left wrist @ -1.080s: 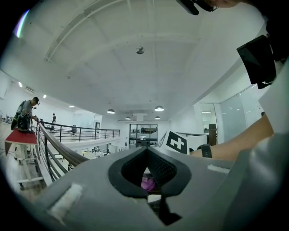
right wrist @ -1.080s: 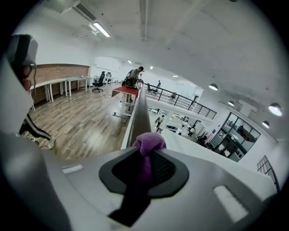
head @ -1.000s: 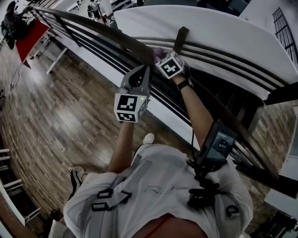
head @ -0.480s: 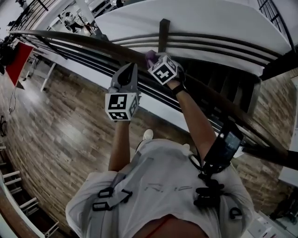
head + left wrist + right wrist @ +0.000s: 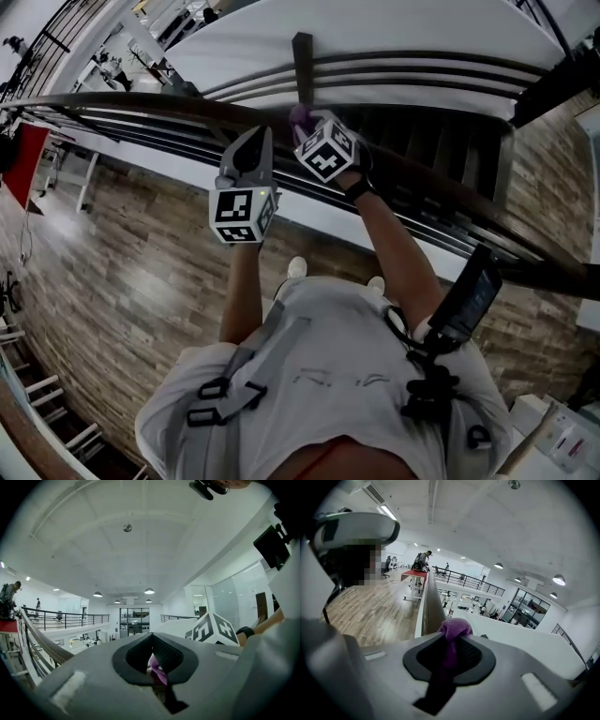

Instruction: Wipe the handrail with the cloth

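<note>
A: Head view first. Where's the cloth?

B: On the rail [image 5: 141, 98], just near of the post [image 5: 302, 66]. The cloth [image 5: 301, 114] is a purple wad at the tip of the right claw [image 5: 307, 127], touching the rail's top. The left claw [image 5: 260, 134] sits just left of it, with its tip at the same rail. Wood floor [image 5: 122, 272] lies on the near side and a drop on the far side.

A: Left gripper view?

B: Its jaws are drawn together, with a purple scrap in the slot between them. I read that as pinching a corner of the cloth. The right claw's cube is close on its right.

A: Right gripper view?

B: The jaws are pressed onto the cloth. It bulges past the tips as a rounded knob, and a tail runs back through the slot. The rail leads away from the knob, far into the hall.

A: Which step is this?

B: I'd say the wipe itself. The cloth is on the rail, and a long stretch to the left looks undone.

A: And next?

B: Probably a slide left along the rail, following its curve, with steady downward pressure so the wad doesn't slip off. Both claws would have to travel together, since they seem to share the cloth.
</note>
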The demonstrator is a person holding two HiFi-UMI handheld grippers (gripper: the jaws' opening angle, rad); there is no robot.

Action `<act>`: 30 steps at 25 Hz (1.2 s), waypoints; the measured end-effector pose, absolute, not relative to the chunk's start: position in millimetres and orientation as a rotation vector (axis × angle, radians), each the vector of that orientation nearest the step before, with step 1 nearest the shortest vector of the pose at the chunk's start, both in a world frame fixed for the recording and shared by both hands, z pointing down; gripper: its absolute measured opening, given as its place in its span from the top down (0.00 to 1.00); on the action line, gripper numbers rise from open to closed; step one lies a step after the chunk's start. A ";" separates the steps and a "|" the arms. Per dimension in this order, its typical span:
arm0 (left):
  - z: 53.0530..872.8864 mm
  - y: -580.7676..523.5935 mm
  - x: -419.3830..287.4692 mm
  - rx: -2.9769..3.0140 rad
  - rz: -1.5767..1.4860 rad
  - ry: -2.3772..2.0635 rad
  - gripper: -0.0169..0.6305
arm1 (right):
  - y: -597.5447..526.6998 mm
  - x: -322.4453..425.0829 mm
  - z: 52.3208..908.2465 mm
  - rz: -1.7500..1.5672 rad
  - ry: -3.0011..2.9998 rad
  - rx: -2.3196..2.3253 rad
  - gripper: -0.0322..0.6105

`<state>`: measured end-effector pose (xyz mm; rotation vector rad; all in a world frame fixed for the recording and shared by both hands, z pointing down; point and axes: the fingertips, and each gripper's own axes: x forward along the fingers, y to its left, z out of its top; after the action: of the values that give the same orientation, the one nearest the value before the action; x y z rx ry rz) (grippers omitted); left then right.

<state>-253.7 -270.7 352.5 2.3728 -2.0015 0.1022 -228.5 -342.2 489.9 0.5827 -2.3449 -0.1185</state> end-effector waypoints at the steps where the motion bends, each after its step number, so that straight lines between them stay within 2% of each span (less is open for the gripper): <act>1: 353.7 -272.1 -247.8 2.380 0.107 -1.990 0.97 | -341.1 -220.8 490.0 -0.115 -2.340 0.594 0.87; 30: 373.8 -290.5 -13.3 2.749 0.184 -1.396 0.97 | -313.1 15.7 487.4 -0.020 -2.191 1.075 0.87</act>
<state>-13.3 -290.5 373.8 2.7487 -1.3961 0.1841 15.7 -313.1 487.4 1.0754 -2.1909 -0.0205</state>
